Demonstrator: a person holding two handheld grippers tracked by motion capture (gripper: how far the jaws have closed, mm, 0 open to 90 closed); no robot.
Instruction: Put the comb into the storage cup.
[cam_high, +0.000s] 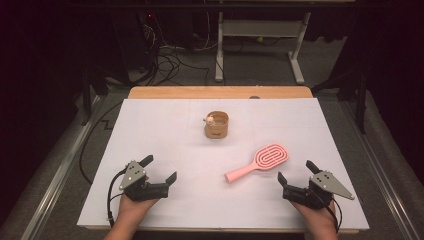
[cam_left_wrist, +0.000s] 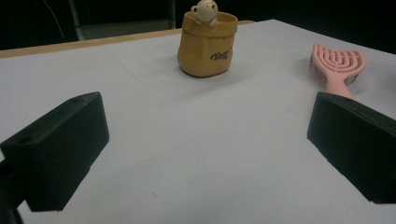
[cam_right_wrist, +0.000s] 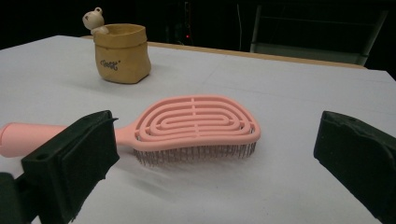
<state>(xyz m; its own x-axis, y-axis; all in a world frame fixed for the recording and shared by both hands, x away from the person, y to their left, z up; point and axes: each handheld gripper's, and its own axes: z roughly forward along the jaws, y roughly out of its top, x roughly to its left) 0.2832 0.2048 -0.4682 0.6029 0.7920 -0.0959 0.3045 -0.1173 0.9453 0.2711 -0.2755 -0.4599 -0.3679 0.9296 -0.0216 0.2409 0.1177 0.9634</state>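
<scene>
A pink hairbrush (cam_high: 257, 161) lies bristles down on the white table cover, its handle pointing to the near left; it also shows in the left gripper view (cam_left_wrist: 337, 65) and the right gripper view (cam_right_wrist: 187, 123). A tan bag-shaped holder (cam_high: 216, 125) with a small bear figure on its rim stands upright farther back (cam_left_wrist: 207, 44) (cam_right_wrist: 122, 52). My left gripper (cam_high: 160, 169) rests open at the near left, nothing between its jaws. My right gripper (cam_high: 297, 171) is open at the near right, just right of the brush, apart from it.
The white cover (cam_high: 165, 125) spans a wooden table whose far edge (cam_high: 220, 92) shows. Beyond it are a dark floor with cables (cam_high: 170, 60) and a white desk frame (cam_high: 260, 35). Bare surface lies between the two grippers.
</scene>
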